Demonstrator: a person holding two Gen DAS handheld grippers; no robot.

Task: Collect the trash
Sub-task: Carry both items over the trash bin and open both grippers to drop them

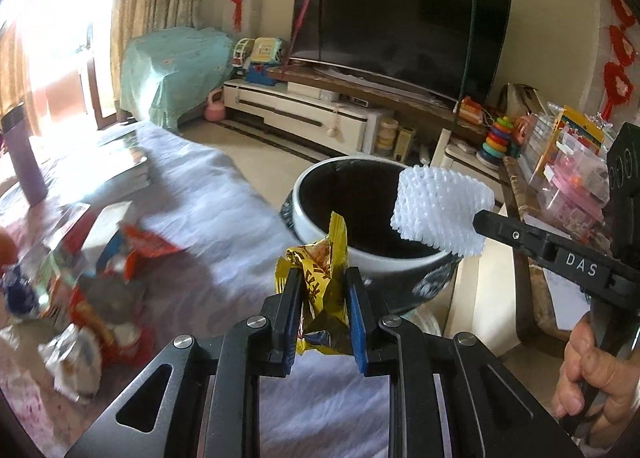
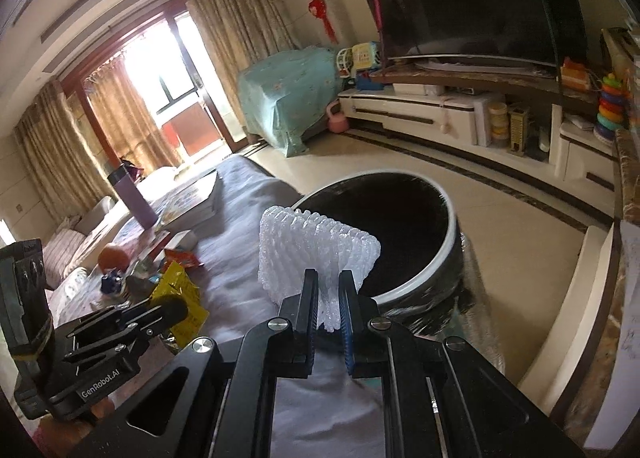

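Observation:
My left gripper (image 1: 322,278) is shut on a crumpled yellow snack wrapper (image 1: 320,278), held just short of the near rim of the round bin (image 1: 400,254), which has a white rim and a black inside. My right gripper (image 2: 328,278) is shut on a white foam fruit net (image 2: 312,254) and holds it over the near left rim of the bin (image 2: 416,282). In the left wrist view the foam net (image 1: 440,210) hangs over the bin's right side from the right gripper (image 1: 480,220). The left gripper (image 2: 176,308) with the yellow wrapper (image 2: 180,286) shows at the left of the right wrist view.
More wrappers and packets (image 1: 92,270) lie on the cloth-covered table (image 1: 224,194) to the left, with an orange (image 2: 114,256), books (image 2: 192,198) and a purple flask (image 2: 134,198). A TV stand (image 1: 304,110) and a shelf of toys (image 1: 560,162) stand beyond the bin.

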